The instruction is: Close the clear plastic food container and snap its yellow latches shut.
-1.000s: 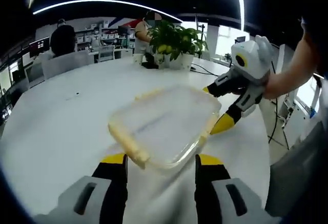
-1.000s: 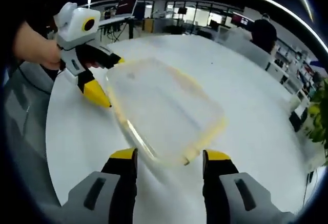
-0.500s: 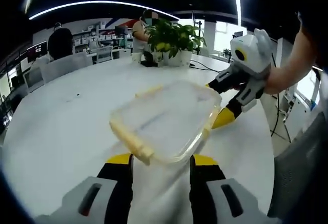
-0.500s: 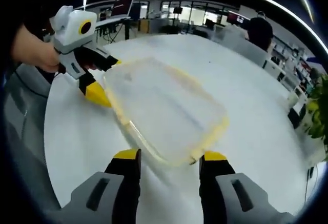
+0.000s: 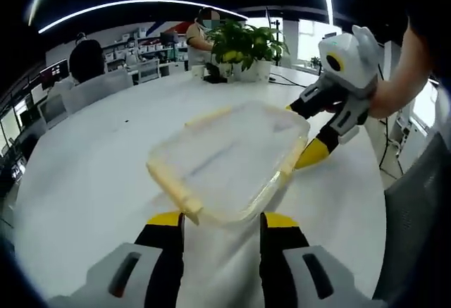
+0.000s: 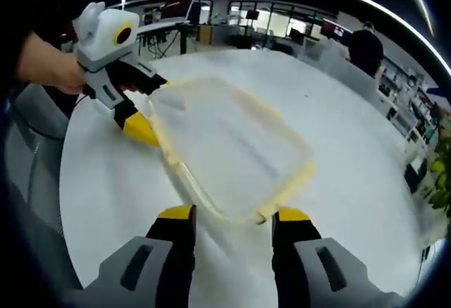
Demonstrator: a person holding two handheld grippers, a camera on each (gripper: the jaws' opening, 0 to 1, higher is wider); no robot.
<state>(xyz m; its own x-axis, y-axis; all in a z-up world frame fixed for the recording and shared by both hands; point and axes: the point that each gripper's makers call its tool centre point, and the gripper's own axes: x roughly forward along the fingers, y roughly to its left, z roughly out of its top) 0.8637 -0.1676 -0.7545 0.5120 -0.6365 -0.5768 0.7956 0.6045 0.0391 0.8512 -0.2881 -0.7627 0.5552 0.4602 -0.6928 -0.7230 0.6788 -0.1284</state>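
The clear plastic container [image 5: 229, 160] with yellow latches lies on the white table [image 5: 84, 174], its lid down. One long yellow latch [image 5: 175, 189] runs along its near left side. My left gripper [image 5: 222, 222] is open, and the container's near corner sits between its yellow tips. In the right gripper view the same container [image 6: 225, 146] stretches away from my right gripper [image 6: 232, 216], which is open around the near edge. The left gripper [image 6: 144, 107] stands at the container's far end there, and the right gripper [image 5: 306, 132] at the far right end in the left gripper view.
A potted plant [image 5: 246, 47] and cables stand at the table's far edge. People sit at desks [image 5: 88, 61] beyond it. A person's hand [image 6: 53, 68] and grey sleeve are at the left. The table's rim [image 6: 67, 181] is close.
Both grippers' jaws have drawn a little closer together around the container's edges. The container has stayed between the two grippers, with only small camera shifts.
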